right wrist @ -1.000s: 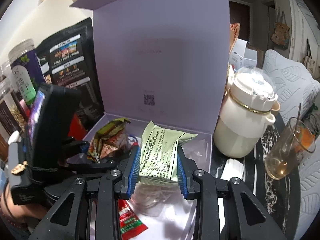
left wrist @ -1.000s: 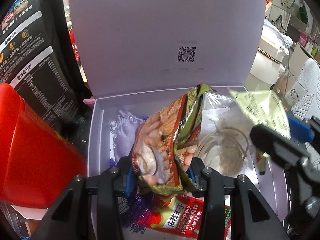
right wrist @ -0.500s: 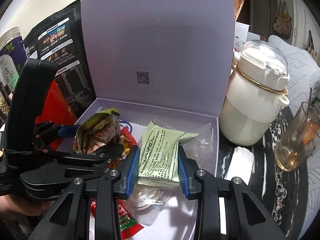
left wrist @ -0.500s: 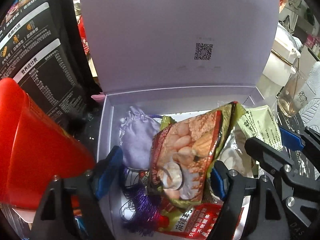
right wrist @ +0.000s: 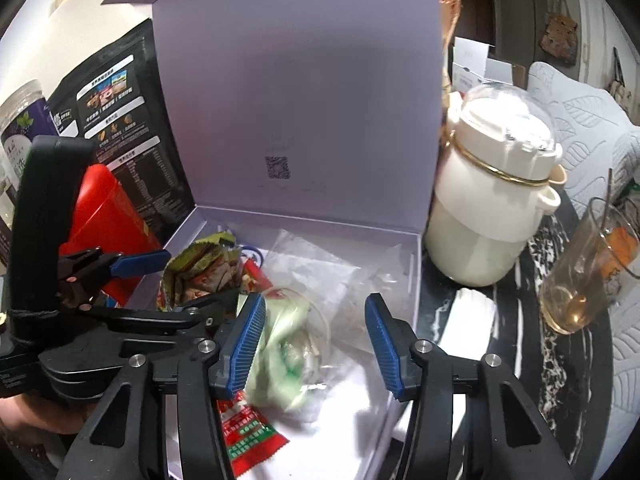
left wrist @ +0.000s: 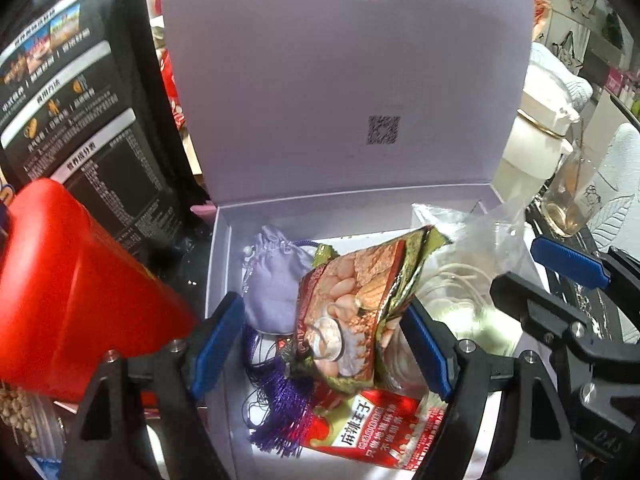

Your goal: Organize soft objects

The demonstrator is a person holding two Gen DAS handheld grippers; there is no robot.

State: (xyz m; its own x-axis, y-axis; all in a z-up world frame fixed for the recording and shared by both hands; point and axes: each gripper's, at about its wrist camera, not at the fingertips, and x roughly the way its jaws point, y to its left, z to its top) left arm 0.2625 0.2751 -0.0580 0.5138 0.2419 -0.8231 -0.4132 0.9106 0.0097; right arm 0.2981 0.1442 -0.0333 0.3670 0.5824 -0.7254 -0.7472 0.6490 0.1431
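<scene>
Dark marbled tabletop (right wrist: 516, 300), lilac box (left wrist: 218, 264) lid-up as bin; nut packet (left wrist: 356, 312) inside between wide left gripper (left wrist: 324, 340); right gripper (right wrist: 316, 344) opening, green sachet (right wrist: 284, 360) released below, unpinched.

Red snack packet (left wrist: 372, 436) bore white Chinese characters; box lid (left wrist: 344, 80) carried a QR code; black bag (left wrist: 80, 120) held unreadable white print

The lavender box (right wrist: 414, 276) is crowded with packets, so little bare floor shows, only a strip along its right wall. Its raised lid (right wrist: 296, 92) blocks any approach from behind. A red container (left wrist: 68, 280) presses close on the left, while a white lidded pot (right wrist: 492, 200) and a glass cup (right wrist: 588, 268) stand near the right wall.
</scene>
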